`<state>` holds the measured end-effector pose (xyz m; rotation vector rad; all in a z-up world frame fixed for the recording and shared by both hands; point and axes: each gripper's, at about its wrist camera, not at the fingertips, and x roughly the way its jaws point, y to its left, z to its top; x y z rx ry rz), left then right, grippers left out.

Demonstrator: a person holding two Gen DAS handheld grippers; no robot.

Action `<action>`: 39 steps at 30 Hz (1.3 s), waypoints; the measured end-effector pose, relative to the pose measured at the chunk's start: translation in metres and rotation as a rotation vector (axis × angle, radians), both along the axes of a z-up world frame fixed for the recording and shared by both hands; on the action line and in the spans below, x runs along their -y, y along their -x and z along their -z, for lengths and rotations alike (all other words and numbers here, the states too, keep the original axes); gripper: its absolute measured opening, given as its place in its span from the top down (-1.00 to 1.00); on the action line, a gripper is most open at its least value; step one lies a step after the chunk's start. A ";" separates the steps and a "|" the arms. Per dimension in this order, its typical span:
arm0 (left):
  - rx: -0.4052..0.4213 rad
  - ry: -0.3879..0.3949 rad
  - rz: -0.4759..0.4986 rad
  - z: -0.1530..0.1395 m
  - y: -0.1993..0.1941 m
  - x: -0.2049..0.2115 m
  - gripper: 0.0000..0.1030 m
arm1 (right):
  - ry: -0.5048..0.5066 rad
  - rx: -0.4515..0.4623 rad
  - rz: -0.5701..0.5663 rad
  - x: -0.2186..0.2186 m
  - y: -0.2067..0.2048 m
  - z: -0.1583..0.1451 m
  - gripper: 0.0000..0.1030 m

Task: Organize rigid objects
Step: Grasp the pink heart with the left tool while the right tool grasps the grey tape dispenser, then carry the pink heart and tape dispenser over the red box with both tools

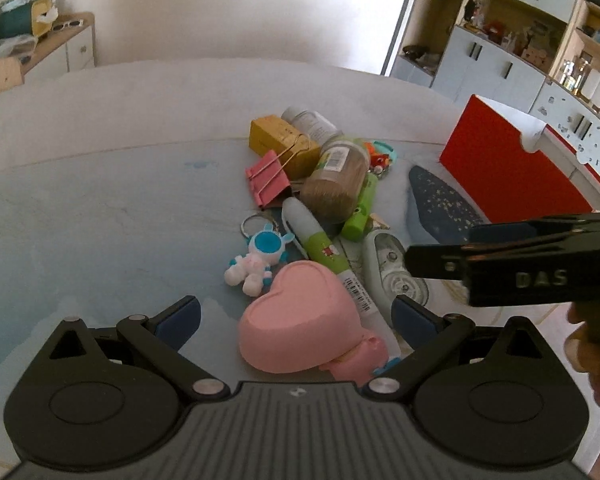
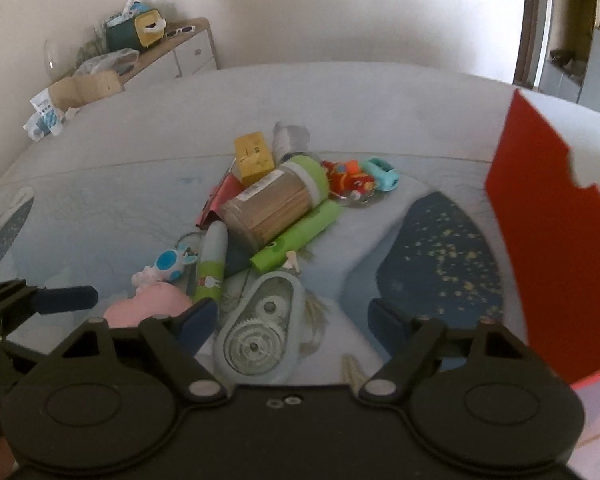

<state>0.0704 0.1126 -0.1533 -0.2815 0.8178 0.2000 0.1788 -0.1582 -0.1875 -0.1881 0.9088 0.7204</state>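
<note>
Both claws stand released: left gripper (image 1: 294,320) straddles the pink heart box (image 1: 300,316) at six o'clock of the pile (red bin (image 1: 512,168) at two o'clock); advise centring before closing.

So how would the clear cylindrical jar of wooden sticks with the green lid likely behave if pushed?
The clear cylindrical jar of wooden sticks lies on its side, propped on the green tube and other clutter, so it would probably roll or slide off. Packed full, it likely feels fairly hefty. Its smooth wall may be slippery for open gripper pads.
</note>
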 end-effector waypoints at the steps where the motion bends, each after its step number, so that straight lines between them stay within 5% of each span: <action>1: -0.004 0.000 -0.004 0.001 0.000 -0.001 -0.95 | 0.011 -0.003 0.000 -0.004 -0.001 0.002 -0.56; 19: -0.041 0.033 0.005 0.007 -0.009 -0.006 -0.44 | 0.095 -0.047 0.005 -0.027 -0.003 0.018 -0.18; 21: -0.040 0.032 0.017 0.006 -0.010 -0.005 -0.35 | 0.097 -0.041 0.005 -0.028 -0.002 0.017 0.04; 39: -0.016 0.025 0.040 -0.010 -0.002 -0.002 -0.31 | 0.053 0.011 0.055 0.000 0.018 -0.013 0.14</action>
